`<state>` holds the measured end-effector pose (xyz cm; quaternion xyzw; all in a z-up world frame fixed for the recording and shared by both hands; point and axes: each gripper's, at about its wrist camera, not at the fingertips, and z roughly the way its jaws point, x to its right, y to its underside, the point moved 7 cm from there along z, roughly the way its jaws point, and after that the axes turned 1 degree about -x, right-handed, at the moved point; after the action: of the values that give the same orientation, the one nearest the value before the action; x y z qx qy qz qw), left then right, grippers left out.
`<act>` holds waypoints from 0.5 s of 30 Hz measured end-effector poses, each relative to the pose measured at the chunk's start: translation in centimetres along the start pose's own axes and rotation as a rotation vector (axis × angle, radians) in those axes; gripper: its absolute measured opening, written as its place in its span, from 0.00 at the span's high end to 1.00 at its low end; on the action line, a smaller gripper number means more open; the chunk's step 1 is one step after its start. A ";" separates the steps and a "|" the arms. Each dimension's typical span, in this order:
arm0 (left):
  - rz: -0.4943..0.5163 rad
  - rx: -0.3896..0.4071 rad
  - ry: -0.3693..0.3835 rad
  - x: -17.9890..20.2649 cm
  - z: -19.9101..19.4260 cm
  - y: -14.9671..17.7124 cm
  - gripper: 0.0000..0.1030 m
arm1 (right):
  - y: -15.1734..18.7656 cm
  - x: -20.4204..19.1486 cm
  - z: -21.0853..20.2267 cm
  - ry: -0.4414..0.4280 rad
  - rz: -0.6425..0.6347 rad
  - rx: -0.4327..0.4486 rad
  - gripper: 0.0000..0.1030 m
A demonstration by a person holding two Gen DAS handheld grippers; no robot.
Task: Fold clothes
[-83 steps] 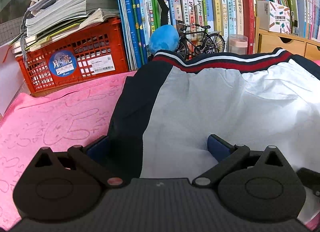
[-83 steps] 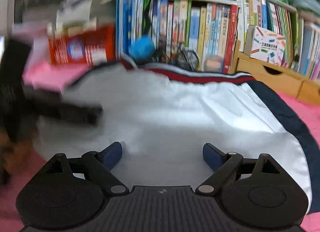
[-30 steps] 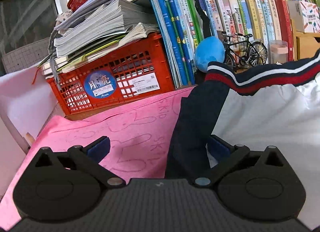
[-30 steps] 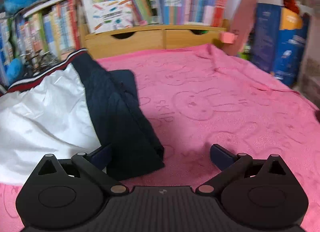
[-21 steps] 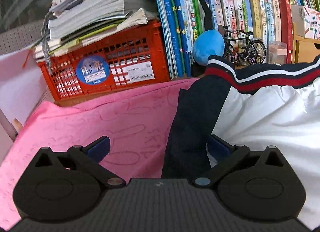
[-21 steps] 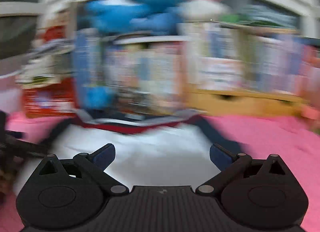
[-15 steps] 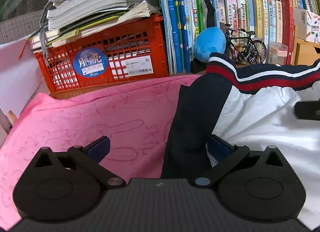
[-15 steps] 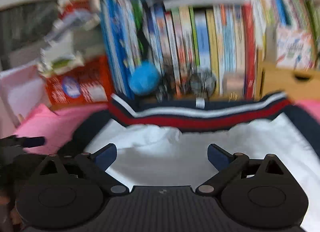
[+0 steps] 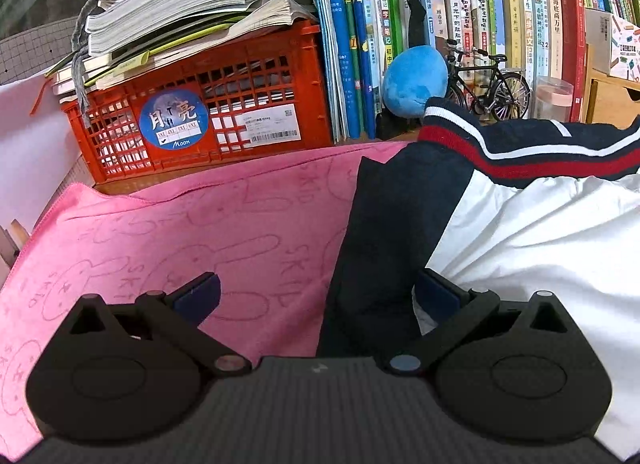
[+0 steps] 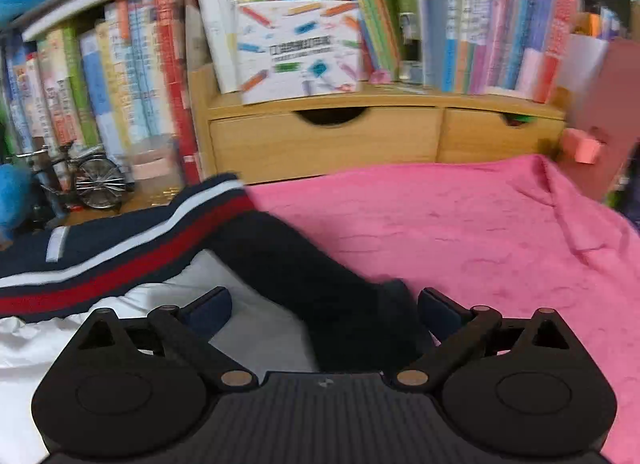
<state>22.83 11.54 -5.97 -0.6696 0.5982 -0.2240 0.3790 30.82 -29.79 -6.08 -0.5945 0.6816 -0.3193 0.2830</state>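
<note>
Left wrist view. The left gripper [image 9: 316, 296] stood with its jaws spread wide and nothing between them, low over the left navy side panel of the jacket [image 9: 540, 232]. Half a second before, the framing was nearly the same; a second before, the gripper sat a little further left. It had therefore settled over this edge, which suggested a side fold or an edge pick-up in preparation. The jacket lay spread, white panel up, on the pink towel [image 9: 180, 232], its red-and-white striped hem [image 9: 520, 151] toward the shelf. The red crate [image 9: 200, 115] loaded with papers, the blue plush ball [image 9: 414, 79] and the model bicycle [image 9: 488, 83] stood just behind the hem, so any fold carried backward risked brushing them.

Right wrist view. The right gripper [image 10: 324, 310] was likewise released and empty, over the right navy panel where it met bare towel. Half a second earlier this camera faced the middle of the hem; it had swung right, so both tools bracketed opposite sides. The picture was blurred by motion. The wooden drawer unit [image 10: 328, 139] and the books above it bounded the far side; the towel to the right lay bare.
</note>
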 end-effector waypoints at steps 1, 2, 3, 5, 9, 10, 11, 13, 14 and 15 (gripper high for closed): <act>-0.002 -0.001 0.002 0.0 0.0 0.0 0.00 | 0.6 0.3 -0.8 -0.003 -0.011 0.002 0.03; -0.004 -0.001 0.004 0.0 0.0 0.0 0.00 | 1.2 0.6 -1.6 -0.006 -0.021 0.005 0.03; -0.007 -0.002 0.006 -0.1 0.1 0.0 0.00 | 1.8 0.9 -2.4 -0.009 -0.032 0.007 0.03; -0.012 -0.003 0.010 -0.1 0.1 0.0 0.00 | 3.0 1.5 -4.1 -0.015 -0.053 0.012 0.02; -0.030 -0.005 0.025 -0.3 0.2 0.0 0.00 | 5.3 2.7 -7.3 -0.027 -0.095 0.022 0.00; -0.033 0.007 0.016 -0.4 0.0 0.0 0.00 | 5.9 3.0 -8.2 -0.030 -0.106 0.025 0.00; -0.034 0.025 -0.001 -0.5 -0.4 -0.1 0.00 | 6.5 3.3 -9.0 -0.033 -0.116 0.027 0.00; -0.023 0.107 -0.056 -0.4 -1.8 -0.3 0.00 | 7.9 7.4 -9.6 0.029 -0.006 0.002 0.00; -0.015 0.149 -0.084 -0.3 -2.5 -0.5 0.00 | 8.6 9.4 -10.3 0.018 0.077 0.000 0.00; -0.004 0.193 -0.112 -0.1 -3.3 -0.6 0.00 | 9.2 10.9 -10.9 -0.015 0.152 0.005 0.00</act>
<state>20.71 10.81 -3.51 -0.6427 0.5504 -0.2433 0.4742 15.27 -38.68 -6.28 -0.5426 0.7218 -0.2942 0.3131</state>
